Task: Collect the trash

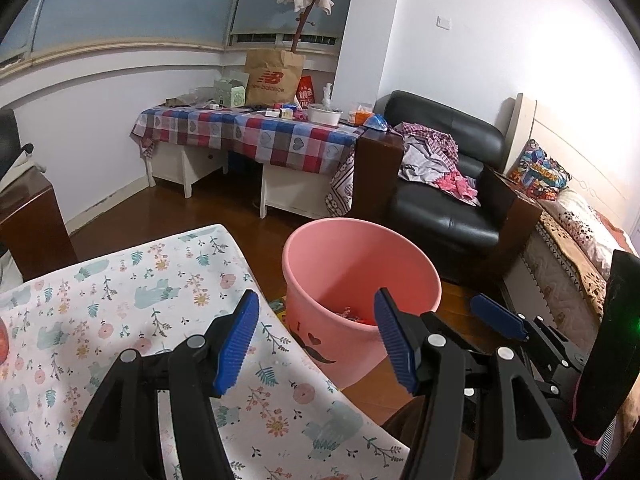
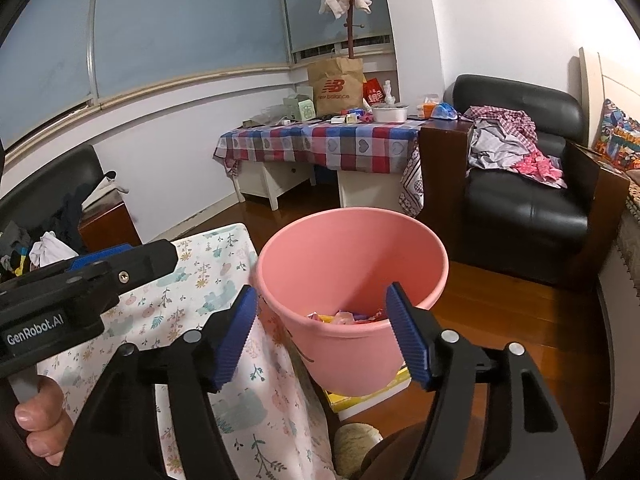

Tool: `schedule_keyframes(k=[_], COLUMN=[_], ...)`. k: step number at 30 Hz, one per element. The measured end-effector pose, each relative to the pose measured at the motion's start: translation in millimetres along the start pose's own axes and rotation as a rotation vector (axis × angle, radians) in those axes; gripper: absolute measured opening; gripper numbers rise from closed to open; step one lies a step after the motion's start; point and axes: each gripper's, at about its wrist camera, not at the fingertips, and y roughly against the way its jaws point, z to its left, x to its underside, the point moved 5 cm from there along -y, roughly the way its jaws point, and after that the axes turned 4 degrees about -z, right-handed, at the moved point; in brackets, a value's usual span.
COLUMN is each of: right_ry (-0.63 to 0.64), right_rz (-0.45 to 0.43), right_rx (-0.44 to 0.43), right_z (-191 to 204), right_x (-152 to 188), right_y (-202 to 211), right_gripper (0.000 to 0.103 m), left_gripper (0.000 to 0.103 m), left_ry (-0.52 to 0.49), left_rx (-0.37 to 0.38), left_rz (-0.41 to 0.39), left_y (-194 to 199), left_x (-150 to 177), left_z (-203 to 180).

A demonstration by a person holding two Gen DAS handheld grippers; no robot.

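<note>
A pink bin (image 1: 360, 264) (image 2: 352, 256) stands on the wood floor beside a table with a floral cloth (image 1: 120, 300) (image 2: 192, 292). Crumpled wrappers (image 2: 348, 317) (image 1: 352, 315) lie at its bottom. My left gripper (image 1: 316, 340) hovers over the table's corner and the bin's near rim, open, nothing between its blue pads. My right gripper (image 2: 322, 334) hangs just before the bin's near rim, open and empty. In the left wrist view the right gripper's blue fingers (image 1: 496, 318) show at the right. A hand (image 2: 40, 424) holds the left gripper's body at the lower left of the right wrist view.
A black armchair (image 1: 448, 184) (image 2: 528, 184) with heaped clothes stands behind the bin. A cluttered checked-cloth table (image 1: 248, 136) (image 2: 324, 140) lines the far wall. A bed (image 1: 572, 248) runs along the right. A yellow box (image 2: 368, 394) lies under the bin.
</note>
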Motion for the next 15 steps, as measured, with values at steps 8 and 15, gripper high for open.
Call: schedule_keyframes(k=[8, 15], right_ry=[0.001, 0.006], right_rz=[0.001, -0.01], right_rx=[-0.001, 0.006], right_z=[3.4, 7.9], right_x=[2.7, 1.0], right_y=[6.4, 12.3], right_gripper=[0.071, 0.071], left_gripper=[0.059, 0.059], left_ry=[-0.005, -0.005], left_rx=[-0.003, -0.003], left_rz=[-0.018, -0.027], left_y=[10.5, 16.4], left_x=[0.5, 1.9], left_z=[1.4, 1.4])
